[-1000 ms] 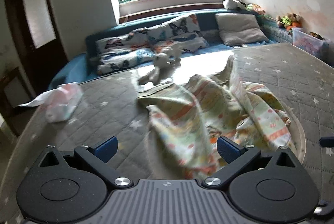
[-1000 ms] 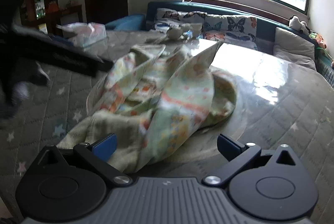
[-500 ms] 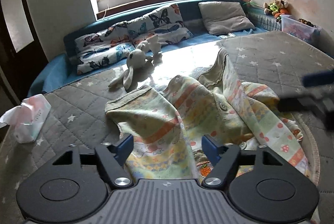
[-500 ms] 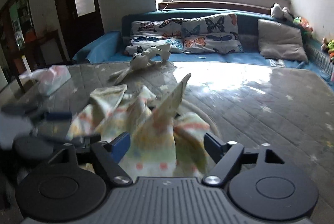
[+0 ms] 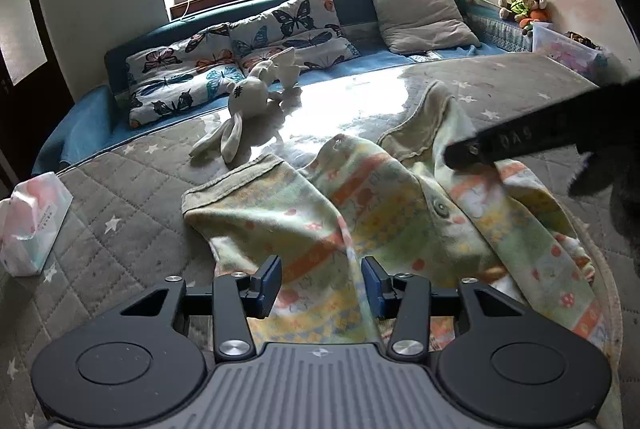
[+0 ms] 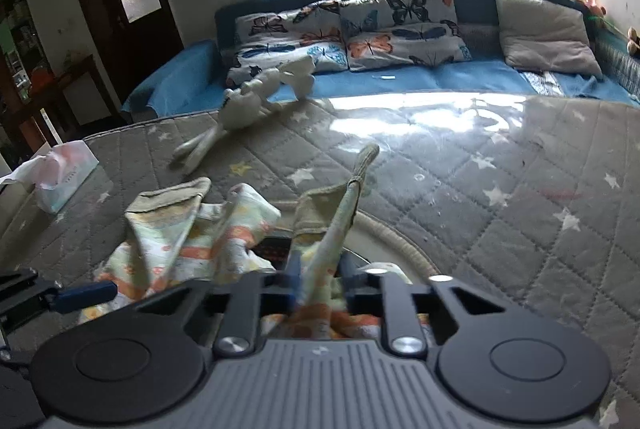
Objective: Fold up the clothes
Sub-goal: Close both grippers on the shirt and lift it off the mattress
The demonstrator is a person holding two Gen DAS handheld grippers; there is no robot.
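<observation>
A crumpled child's garment (image 5: 400, 213), pale green with orange stripes and small prints, lies on the grey star-quilted mattress (image 5: 120, 213). My left gripper (image 5: 320, 285) hovers low over its near edge. Its jaws are closing with a ridge of cloth between the blue pads (image 5: 270, 283), and a gap still shows on the left side. My right gripper (image 6: 320, 281) is closing tight on an upright fold of the garment (image 6: 336, 229), whose tip sticks up in front. From the left wrist view, the right gripper's black finger (image 5: 520, 145) reaches in from the right over the cloth.
A tissue pack (image 5: 34, 225) lies at the mattress's left edge. A white plush rabbit (image 5: 244, 109) lies at the far side, before butterfly pillows (image 5: 240, 57) on a blue sofa. A round woven rim (image 6: 400, 241) shows under the garment. A plastic toy box (image 5: 568, 49) stands far right.
Both grippers came in over the garment and narrowed their jaws. The right one swung across and clamped a raised fold. The left one slid forward onto the near edge.
</observation>
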